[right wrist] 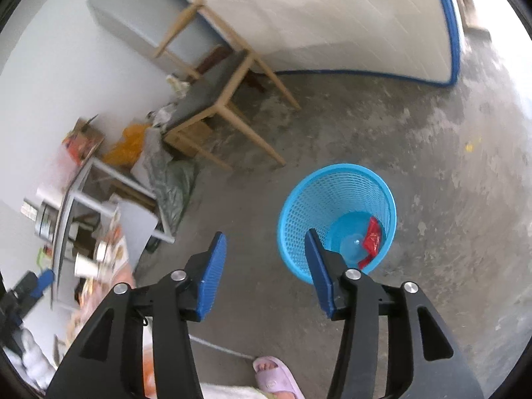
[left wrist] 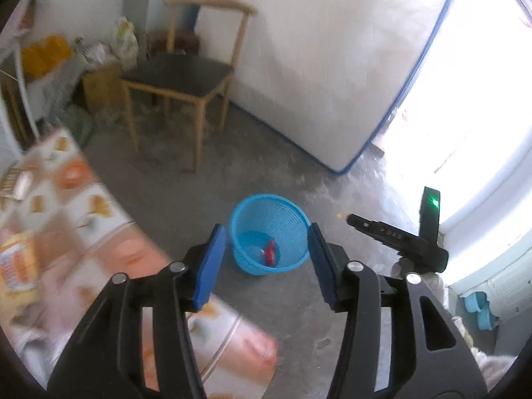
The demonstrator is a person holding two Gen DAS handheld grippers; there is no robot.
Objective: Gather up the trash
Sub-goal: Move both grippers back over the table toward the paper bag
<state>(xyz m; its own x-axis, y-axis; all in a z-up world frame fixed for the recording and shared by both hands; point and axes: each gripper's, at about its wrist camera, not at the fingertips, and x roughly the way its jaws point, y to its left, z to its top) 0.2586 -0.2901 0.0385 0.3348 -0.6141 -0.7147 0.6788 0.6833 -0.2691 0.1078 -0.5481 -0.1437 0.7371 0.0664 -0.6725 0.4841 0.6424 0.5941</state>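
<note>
Left gripper: black linkage arms, blue pads spread apart, nothing between them. Right gripper: same build, pads also spread and empty. No trash is pinched by either one.

Just past the fingertips on the grey concrete floor stands the round blue plastic mesh basket. It sits upright, open mouth up. In its bottom lies a crumpled red wrapper, beside what looks like a clear plastic lid or cup; too small to be sure. The left view frames the basket between its two pads; in the right view it sits behind and right of the right pad.

My read: the drop step is over, and the next pick is due. The table with the orange-and-white patterned cloth is at the left edge of the left view and badly blurred. A yellowish packet lies on it, plausibly more trash; a white paper cup shows in the right view.

Advice for the step:
- Keep the jaws wide on approach and close only once the pads straddle the item.
- Approach low and flat for thin wrappers and pinch an edge.
- Carry the item over the basket mouth and release it centred, not at the rim.

Farther out: a wooden chair with a dark seat and a white mattress with blue piping leaning on the wall. A person's foot in a lilac slipper is near the right gripper.
</note>
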